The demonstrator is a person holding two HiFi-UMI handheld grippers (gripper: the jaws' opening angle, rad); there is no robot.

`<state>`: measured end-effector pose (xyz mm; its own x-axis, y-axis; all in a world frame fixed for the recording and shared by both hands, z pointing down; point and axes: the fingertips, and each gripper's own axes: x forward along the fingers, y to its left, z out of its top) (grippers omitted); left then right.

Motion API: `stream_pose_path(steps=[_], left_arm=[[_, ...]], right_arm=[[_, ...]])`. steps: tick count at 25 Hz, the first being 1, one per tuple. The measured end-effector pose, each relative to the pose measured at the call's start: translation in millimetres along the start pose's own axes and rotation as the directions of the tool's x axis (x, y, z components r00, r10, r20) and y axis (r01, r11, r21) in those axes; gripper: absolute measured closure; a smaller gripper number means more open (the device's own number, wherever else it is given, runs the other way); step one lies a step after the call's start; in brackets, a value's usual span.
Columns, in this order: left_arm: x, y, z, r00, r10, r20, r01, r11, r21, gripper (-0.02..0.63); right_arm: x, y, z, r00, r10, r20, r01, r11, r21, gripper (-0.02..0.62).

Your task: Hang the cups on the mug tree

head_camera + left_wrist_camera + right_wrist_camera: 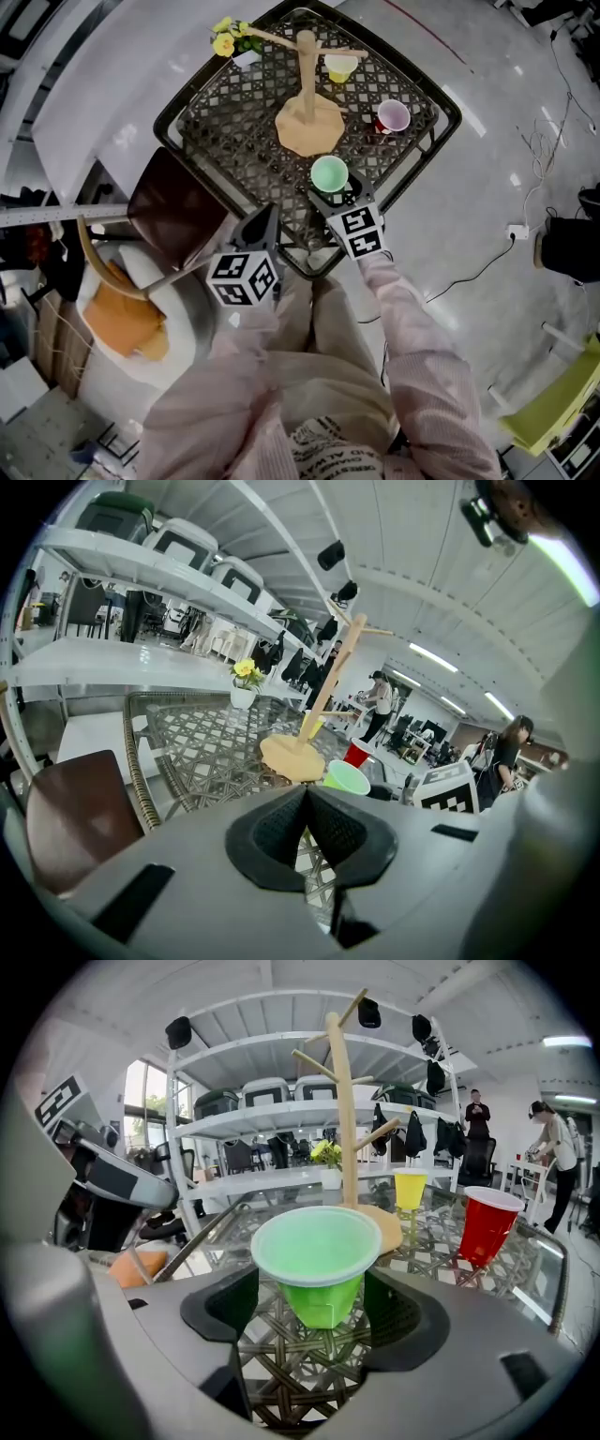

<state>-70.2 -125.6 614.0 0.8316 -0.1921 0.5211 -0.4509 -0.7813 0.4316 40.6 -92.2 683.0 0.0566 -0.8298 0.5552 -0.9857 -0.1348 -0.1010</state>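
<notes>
A: How does the cup (319, 1262) look?
B: Light green cup, upright on the lattice table (281, 1379), between the right gripper's (317, 1309) wide-apart jaws, unclamped.
A: The hands?
B: Both grippers tilt downward; left gripper's (307, 829) jaws together, empty.
</notes>
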Motion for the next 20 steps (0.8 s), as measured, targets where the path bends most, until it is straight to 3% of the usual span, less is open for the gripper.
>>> stream_pose_path(steps=[7, 20], left_arm=[[-4, 1, 4, 1.0, -0.013, -0.01, 0.013, 1.0, 0.005, 0.607], [-24, 7, 13, 1.0, 0.009, 0.023, -0.008, 1.0, -0.022, 0.607]], right_arm=[[9, -9, 1, 0.998, -0.048, -0.034, 0.049, 0.999, 0.024, 0.284], [-8, 11, 24, 1.0, -0.01, 0.01, 0.009, 0.994, 0.112, 0.299]])
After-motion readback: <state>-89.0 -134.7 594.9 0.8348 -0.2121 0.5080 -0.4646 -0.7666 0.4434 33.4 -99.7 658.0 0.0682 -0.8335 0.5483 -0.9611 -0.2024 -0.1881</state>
